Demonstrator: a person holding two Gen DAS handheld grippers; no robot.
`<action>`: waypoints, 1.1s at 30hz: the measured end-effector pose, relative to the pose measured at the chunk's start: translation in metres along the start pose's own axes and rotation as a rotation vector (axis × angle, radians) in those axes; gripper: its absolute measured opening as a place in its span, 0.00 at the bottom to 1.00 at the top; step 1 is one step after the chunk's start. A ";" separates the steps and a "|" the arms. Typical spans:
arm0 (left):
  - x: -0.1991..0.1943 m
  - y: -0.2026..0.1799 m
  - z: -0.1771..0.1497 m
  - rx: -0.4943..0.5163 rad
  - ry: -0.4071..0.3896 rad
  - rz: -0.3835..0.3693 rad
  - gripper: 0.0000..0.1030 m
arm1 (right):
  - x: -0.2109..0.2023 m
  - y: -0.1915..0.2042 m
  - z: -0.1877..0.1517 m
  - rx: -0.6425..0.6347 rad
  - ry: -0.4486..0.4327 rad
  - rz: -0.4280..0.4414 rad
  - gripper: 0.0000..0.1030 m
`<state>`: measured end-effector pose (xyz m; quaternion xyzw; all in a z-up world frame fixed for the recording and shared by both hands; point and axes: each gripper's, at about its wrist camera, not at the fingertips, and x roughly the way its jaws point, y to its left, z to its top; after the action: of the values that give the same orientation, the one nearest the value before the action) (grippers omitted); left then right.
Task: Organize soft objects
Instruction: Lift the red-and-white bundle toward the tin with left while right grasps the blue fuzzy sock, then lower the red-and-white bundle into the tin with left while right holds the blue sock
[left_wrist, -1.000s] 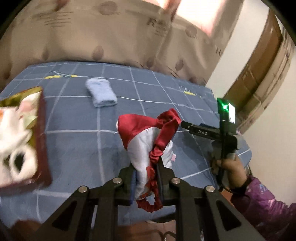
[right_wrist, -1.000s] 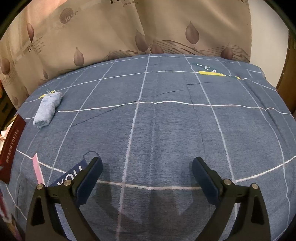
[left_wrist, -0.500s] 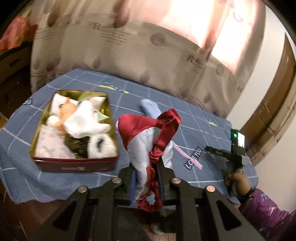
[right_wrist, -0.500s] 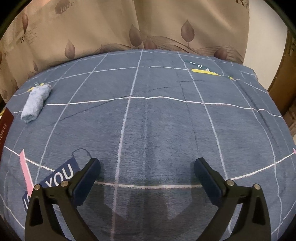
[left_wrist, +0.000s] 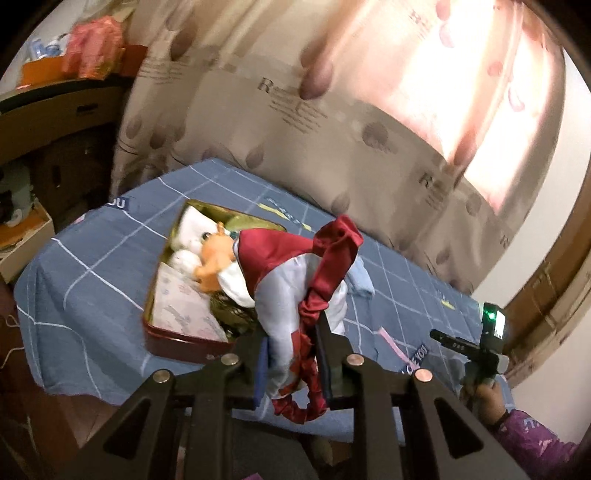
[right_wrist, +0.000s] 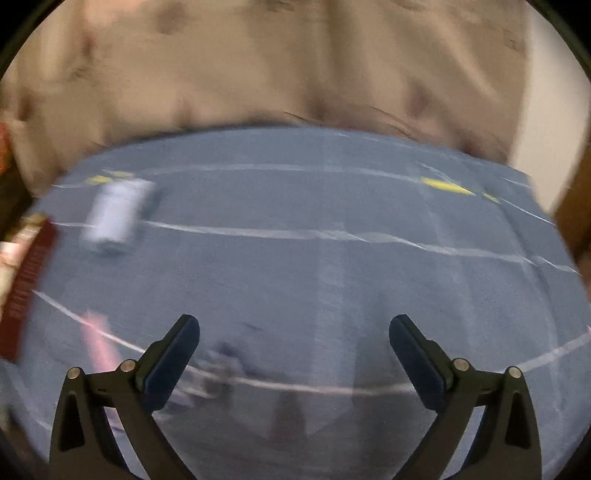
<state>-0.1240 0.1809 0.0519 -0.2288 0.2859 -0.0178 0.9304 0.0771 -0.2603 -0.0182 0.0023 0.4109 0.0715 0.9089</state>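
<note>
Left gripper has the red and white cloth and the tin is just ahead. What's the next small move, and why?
Probably carry the red and white cloth forward over the open tin before letting go. The left gripper holds it between its opening jaws, short of the tin's near wall, so a release here might miss.

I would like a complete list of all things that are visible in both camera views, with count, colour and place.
red-and-white cloth: one, between the left gripper's fingers, jaws opening
tin box: one, dark red with gold inside, on the bed's left part, full of soft items
rolled towel: one, light blue, on the bedcover, far left in the right wrist view
bedcover: one, blue with white lines
curtain: beige with leaf print, behind the bed
left gripper: one, black
right gripper: one, black, fingers wide apart, nothing between
hand: one, purple sleeve, holds the right gripper
</note>
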 end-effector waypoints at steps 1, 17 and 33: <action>-0.001 0.001 0.000 0.004 -0.013 0.011 0.22 | -0.001 0.020 0.010 -0.025 0.004 0.057 0.99; 0.017 0.018 -0.003 0.019 0.022 0.057 0.23 | 0.102 0.169 0.099 -0.132 0.220 0.156 0.96; 0.014 0.015 -0.006 0.022 0.007 0.087 0.26 | 0.034 0.112 0.031 -0.083 0.111 0.262 0.22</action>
<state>-0.1166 0.1897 0.0335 -0.2059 0.2987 0.0189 0.9317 0.1082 -0.1432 -0.0158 0.0144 0.4534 0.2062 0.8670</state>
